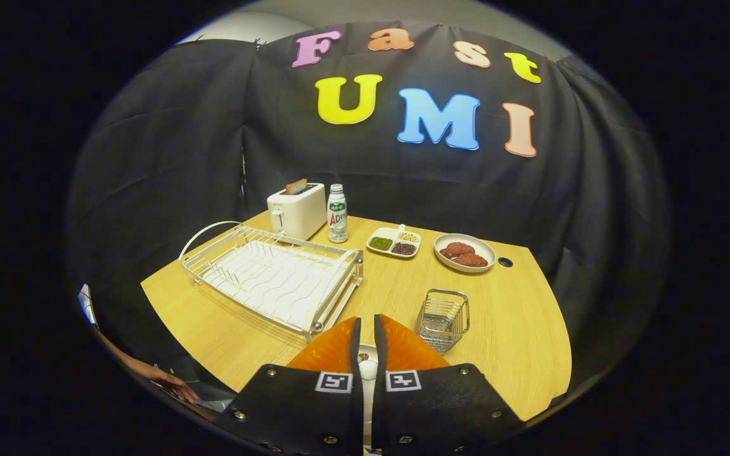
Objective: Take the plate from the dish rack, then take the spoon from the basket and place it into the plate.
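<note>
A: Table (517, 354)?
B: Light wood grain, tan-yellow.
A: Dish rack (273, 278)?
B: White wire, with a white ribbed tray beneath.
A: Basket (443, 320)?
B: Bare silver metal mesh.
A: Back row?
B: Cream-white toaster (297, 210) holding a browned slice. Bottle (338, 214) white, green cap, green and red label. Divided dish (393, 242) white, its fillings green, yellow and dark brown. Round plate (465, 253) pale, carrying reddish-brown pieces.
A: Gripper (367, 329)?
B: Two black-and-white square markers on its black body; fingers nearly together.
</note>
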